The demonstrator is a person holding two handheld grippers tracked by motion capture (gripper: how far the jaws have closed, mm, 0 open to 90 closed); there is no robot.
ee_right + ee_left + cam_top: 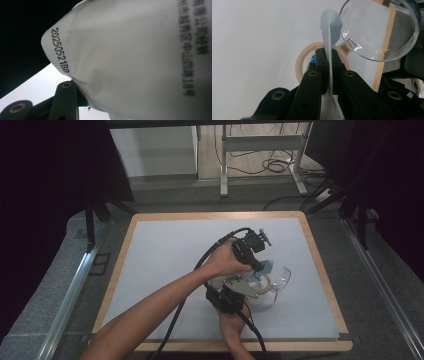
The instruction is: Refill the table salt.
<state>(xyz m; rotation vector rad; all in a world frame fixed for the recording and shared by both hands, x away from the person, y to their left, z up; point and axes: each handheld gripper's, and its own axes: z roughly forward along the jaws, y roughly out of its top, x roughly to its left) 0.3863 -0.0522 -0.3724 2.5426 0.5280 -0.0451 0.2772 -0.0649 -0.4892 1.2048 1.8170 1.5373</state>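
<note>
The left hand-held gripper (329, 72) is clenched on a thin pale packet (330, 27), edge-up between its jaws.

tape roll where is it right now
In the left gripper view the tape roll lies flat on the white mat, just beyond the left gripper, below the clear plastic cup.

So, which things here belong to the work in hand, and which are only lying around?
In the work:
- pale blue packet, clamped edge-on between the left gripper jaws
- white printed packet, against the right gripper

Not being handled:
- clear round dish
- tape roll
- grey mat
- cables on the floor
</note>
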